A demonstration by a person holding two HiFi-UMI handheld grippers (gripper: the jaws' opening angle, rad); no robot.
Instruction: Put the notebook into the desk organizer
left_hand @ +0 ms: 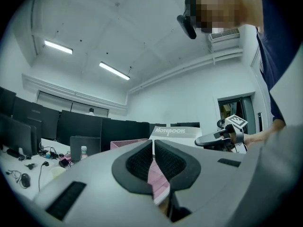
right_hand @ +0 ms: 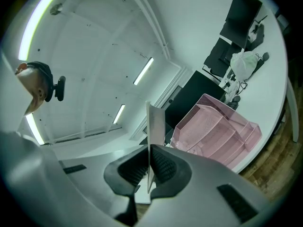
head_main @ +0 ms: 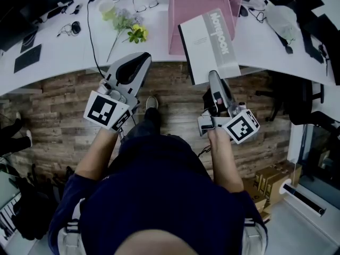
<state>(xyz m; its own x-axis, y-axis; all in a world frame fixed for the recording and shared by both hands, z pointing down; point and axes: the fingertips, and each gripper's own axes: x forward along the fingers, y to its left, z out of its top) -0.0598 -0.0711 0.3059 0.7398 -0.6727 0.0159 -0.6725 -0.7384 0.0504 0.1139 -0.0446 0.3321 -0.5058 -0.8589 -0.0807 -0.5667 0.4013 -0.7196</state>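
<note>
- Right gripper view: the right gripper (right_hand: 149, 162) has its jaws clenched on the notebook (right_hand: 156, 122), which shows edge-on as a thin upright sheet pinched between the two pads and standing out well past the jaw tips
- Ahead of those jaws and off to their right lies the desk organizer (right_hand: 218, 126), a pink mesh tray with stepped compartments, open side up; it is apart from the notebook
- Head view: the notebook (head_main: 208, 47) runs forward from the right gripper (head_main: 213, 74), gripped by its near edge, with its far end over the worktop (head_main: 64, 62) and across the near corner of the desk organizer (head_main: 180, 15); whether it touches the rim I cannot tell
- Left gripper view: the left gripper (left_hand: 153, 157) has its jaws drawn almost together with nothing between the pads; only pink mesh shows through the slit, well beyond the tips
- In the head view the left gripper (head_main: 142, 58) hangs at the worktop edge, beside the right one and clear of the notebook
- Step in hand, as I judge it: the carry, with the notebook lifted and brought up to the organizer but not yet in any compartment
- The next move seems to call for lining the notebook's free edge up with one slot, sliding it in beyond the jaw tips, and letting go only once the mesh bears it
- The left jaws may be needed to steady the light tray if it shifts
</note>
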